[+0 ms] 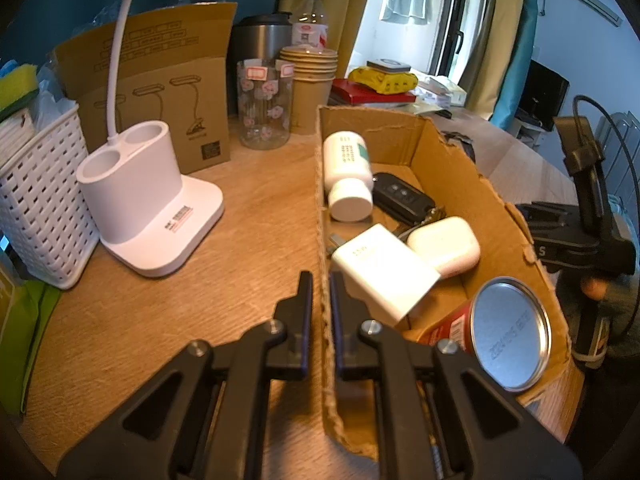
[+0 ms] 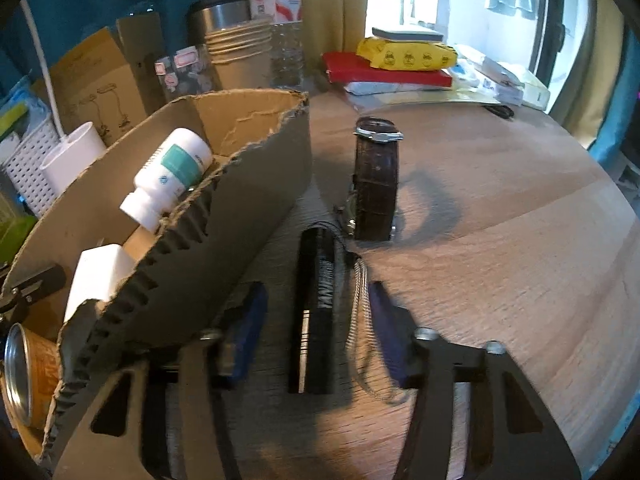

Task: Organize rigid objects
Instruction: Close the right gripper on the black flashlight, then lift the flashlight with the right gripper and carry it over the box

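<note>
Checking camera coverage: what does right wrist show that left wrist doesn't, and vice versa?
Right wrist only: a black flashlight lying on the table between the right tongs, pads not touching it, and a brown-strapped watch beyond it, both outside the box.
Left wrist only: the shut left tongs at the box's wall, a car key, a white earbud case.
Both: the cardboard box, white pill bottle, white charger, tin can.
</note>
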A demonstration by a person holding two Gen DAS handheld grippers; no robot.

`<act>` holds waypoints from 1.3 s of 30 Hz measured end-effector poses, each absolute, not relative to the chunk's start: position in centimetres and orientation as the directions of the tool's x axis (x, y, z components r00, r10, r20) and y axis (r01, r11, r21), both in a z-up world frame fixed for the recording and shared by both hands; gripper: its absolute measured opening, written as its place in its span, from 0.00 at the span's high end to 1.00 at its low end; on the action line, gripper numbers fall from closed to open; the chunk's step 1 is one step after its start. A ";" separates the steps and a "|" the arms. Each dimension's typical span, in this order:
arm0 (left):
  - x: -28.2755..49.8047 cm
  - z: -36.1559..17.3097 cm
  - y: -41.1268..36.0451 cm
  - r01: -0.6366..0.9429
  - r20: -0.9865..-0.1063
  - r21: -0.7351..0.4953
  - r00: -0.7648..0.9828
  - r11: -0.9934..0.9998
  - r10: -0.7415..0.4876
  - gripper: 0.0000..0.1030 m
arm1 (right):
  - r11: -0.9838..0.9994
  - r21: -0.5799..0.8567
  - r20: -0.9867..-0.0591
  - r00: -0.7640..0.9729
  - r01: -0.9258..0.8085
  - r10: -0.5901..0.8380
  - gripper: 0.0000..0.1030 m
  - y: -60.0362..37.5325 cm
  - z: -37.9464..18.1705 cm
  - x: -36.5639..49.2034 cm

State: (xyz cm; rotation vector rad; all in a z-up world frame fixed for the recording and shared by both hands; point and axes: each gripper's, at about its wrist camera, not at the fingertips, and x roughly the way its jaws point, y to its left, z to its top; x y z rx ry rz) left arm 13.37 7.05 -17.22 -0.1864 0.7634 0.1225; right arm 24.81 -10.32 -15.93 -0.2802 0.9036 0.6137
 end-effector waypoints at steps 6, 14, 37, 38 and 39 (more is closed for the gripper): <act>13.4 -17.2 7.0 -0.177 -0.696 -0.123 0.716 0.976 0.042 0.91 | 0.814 0.043 -0.796 0.472 -0.579 0.379 0.78 -11.0 -15.8 25.2; 13.4 -17.2 7.1 -0.177 -0.696 -0.124 0.716 0.976 0.042 0.91 | 0.827 0.062 -0.747 0.523 -0.559 0.410 0.78 -12.1 -14.3 24.7; 13.3 -17.2 7.0 -0.178 -0.696 -0.122 0.716 0.976 0.043 0.91 | 0.796 0.130 -0.585 0.603 -0.591 0.543 0.78 -12.5 -8.0 21.7; 13.4 -17.2 7.0 -0.178 -0.696 -0.122 0.717 0.977 0.044 0.91 | 0.794 0.131 -0.580 0.604 -0.594 0.547 0.78 -12.5 -7.8 21.5; 13.4 -17.2 7.0 -0.178 -0.696 -0.121 0.716 0.977 0.044 0.91 | 0.789 0.133 -0.573 0.603 -0.600 0.555 0.78 -12.4 -7.5 21.4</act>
